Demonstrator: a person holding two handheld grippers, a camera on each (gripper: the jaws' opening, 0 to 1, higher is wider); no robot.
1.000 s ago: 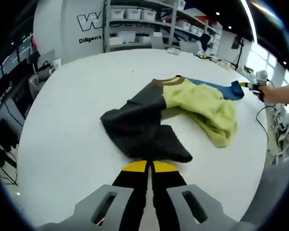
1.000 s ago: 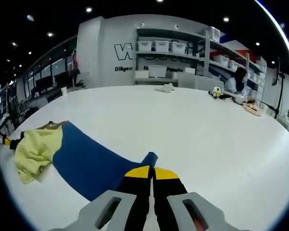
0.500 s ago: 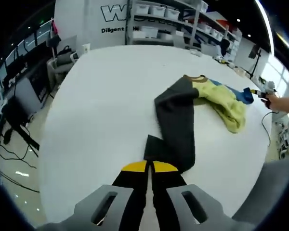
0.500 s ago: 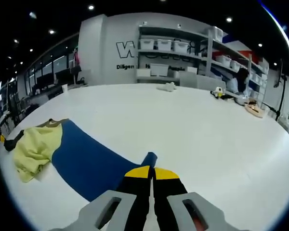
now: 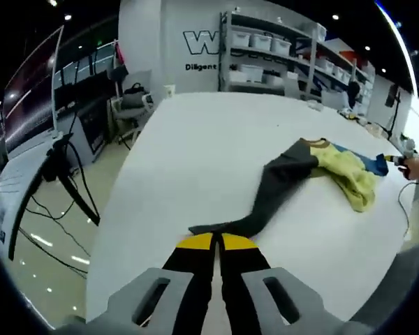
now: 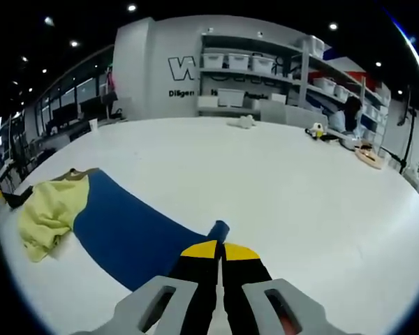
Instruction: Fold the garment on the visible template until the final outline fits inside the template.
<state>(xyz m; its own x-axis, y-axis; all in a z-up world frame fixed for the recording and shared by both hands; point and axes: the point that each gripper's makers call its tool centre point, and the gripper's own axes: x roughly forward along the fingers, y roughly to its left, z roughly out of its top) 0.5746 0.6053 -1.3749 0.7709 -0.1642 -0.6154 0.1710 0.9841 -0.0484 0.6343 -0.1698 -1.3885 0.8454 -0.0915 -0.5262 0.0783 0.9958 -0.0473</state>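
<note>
Stretching garment [image 5: 293,178] between both clamped claws

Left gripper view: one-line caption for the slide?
Left gripper shut on the garment's dark sleeve, stretched across the white table; yellow body bunched beyond.

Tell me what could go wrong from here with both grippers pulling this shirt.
The left gripper, shut on the dark sleeve, sits near the table edge, so cloth could slide off. The right gripper pinches only a small bit of blue sleeve, which might slip. The yellow part is bunched.
</note>
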